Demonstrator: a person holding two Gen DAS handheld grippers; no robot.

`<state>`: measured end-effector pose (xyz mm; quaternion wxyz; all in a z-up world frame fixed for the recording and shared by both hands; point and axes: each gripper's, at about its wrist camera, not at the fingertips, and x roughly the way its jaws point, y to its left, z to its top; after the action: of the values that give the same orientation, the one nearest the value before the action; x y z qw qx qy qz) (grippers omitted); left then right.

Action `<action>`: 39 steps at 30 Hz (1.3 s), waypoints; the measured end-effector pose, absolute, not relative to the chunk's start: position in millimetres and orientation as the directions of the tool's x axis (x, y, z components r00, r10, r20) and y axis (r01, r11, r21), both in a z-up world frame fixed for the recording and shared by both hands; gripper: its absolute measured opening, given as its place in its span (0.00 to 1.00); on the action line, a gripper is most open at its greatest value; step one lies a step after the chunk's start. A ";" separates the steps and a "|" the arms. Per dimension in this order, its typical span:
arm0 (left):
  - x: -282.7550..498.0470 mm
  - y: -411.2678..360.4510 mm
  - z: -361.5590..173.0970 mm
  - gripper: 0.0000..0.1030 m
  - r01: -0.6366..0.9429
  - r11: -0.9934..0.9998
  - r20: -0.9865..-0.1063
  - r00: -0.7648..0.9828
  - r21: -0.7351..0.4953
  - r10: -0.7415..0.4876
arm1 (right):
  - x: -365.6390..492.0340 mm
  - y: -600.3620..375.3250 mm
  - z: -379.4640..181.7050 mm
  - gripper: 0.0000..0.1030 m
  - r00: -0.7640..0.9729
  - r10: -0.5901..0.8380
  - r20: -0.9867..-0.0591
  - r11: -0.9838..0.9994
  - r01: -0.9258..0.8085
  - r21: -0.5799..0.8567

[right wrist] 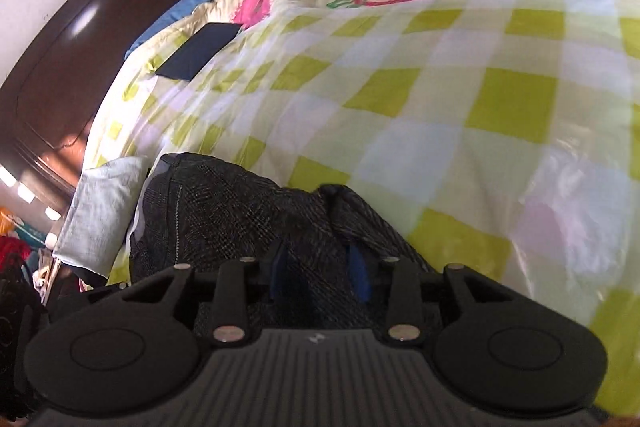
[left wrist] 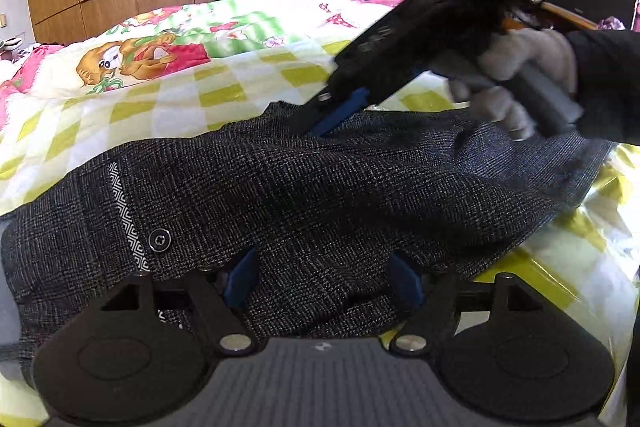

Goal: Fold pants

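- The pants (left wrist: pixel 304 195), dark checked cloth, lie bunched along the near edge of the bed (left wrist: pixel 224 83), waistband button towards the left; one fold looks laid over already, I'd say
- My left claw (left wrist: pixel 324 283) stands wide over the cloth, blue pads apart, gripping nothing; placed to steady the near layer, probably
- My right claw (right wrist: pixel 318 267) is part open, fabric between the pads but not pinched; in the left view it noses into the far hem
- Its tips are blurred; the pants' near edge hides under both claws

Pants (left wrist: pixel 304 195) on bed (left wrist: pixel 192 83), before quilt (left wrist: pixel 168 47)
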<state>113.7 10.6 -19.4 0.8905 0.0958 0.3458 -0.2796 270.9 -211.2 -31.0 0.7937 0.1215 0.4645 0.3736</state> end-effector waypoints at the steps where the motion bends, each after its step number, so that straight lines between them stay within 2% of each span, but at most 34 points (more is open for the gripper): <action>1: 112.9 11.5 -19.3 0.82 0.569 0.822 -0.667 0.603 -0.024 -0.437 | 272.0 -208.1 -30.0 0.30 0.284 0.700 -0.655 0.692 -0.495 0.525; 5: 113.3 16.0 -16.7 0.82 0.582 0.813 -0.660 0.599 -0.030 -0.454 | 275.0 -196.9 -24.6 0.18 0.244 0.654 -0.716 0.700 -0.553 0.451; 9: 111.1 20.1 -17.8 0.83 0.583 0.811 -0.652 0.600 -0.040 -0.464 | 280.5 -199.3 -24.3 0.19 0.233 0.662 -0.713 0.694 -0.551 0.464; 10: 111.7 20.2 -18.5 0.83 0.583 0.811 -0.650 0.602 -0.040 -0.465 | 280.0 -198.9 -27.2 0.11 0.233 0.659 -0.715 0.702 -0.530 0.475; 11: 111.1 21.2 -18.5 0.83 0.582 0.812 -0.649 0.603 -0.040 -0.465 | 278.6 -197.6 -28.8 0.07 0.244 0.651 -0.719 0.719 -0.503 0.480; 17: 113.9 20.5 -17.2 0.83 0.591 0.806 -0.646 0.607 -0.022 -0.463 | 284.4 -203.9 8.5 0.06 0.387 0.670 -0.633 0.738 -0.441 0.512; 20: 115.9 14.8 -26.7 0.85 0.594 0.804 -0.661 0.610 0.015 -0.438 | 304.2 -198.0 2.3 0.07 0.405 0.623 -0.670 0.776 -0.426 0.465; 21: 117.2 12.8 -29.2 0.86 0.594 0.804 -0.665 0.610 0.025 -0.431 | 311.6 -190.8 -5.8 0.15 0.398 0.581 -0.710 0.798 -0.447 0.403; 22: 118.5 10.9 -30.3 0.86 0.596 0.802 -0.670 0.607 0.028 -0.427 | 313.7 -185.2 -13.2 0.30 0.414 0.526 -0.743 0.826 -0.459 0.329; 24: 118.4 8.4 -29.2 0.87 0.608 0.793 -0.680 0.599 0.043 -0.423 | 313.6 -188.7 -17.7 0.30 0.408 0.517 -0.752 0.830 -0.453 0.324; 27: 114.4 10.7 -27.2 0.87 0.643 0.763 -0.699 0.578 0.071 -0.421 | 297.9 -216.6 -3.1 0.32 0.442 0.539 -0.717 0.829 -0.429 0.359; 31: 107.5 22.1 -24.3 0.87 0.632 0.763 -0.706 0.601 0.134 -0.375 | 241.0 -255.6 23.5 0.34 0.537 0.490 -0.686 0.869 -0.366 0.334; 37: 106.0 66.5 -19.1 0.87 0.470 0.871 -0.715 0.657 0.142 -0.238 | 143.0 -228.5 47.0 0.34 0.511 0.558 -0.654 0.815 -0.487 0.315; 39: 101.2 83.3 -18.5 0.87 0.399 0.900 -0.708 0.686 0.176 -0.166 | 127.4 -195.2 46.0 0.36 0.507 0.573 -0.644 0.780 -0.578 0.239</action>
<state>101.2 83.3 -18.5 0.9041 0.1601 0.3639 -0.1564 127.4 -195.2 46.0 0.8680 -0.0037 0.3698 0.3315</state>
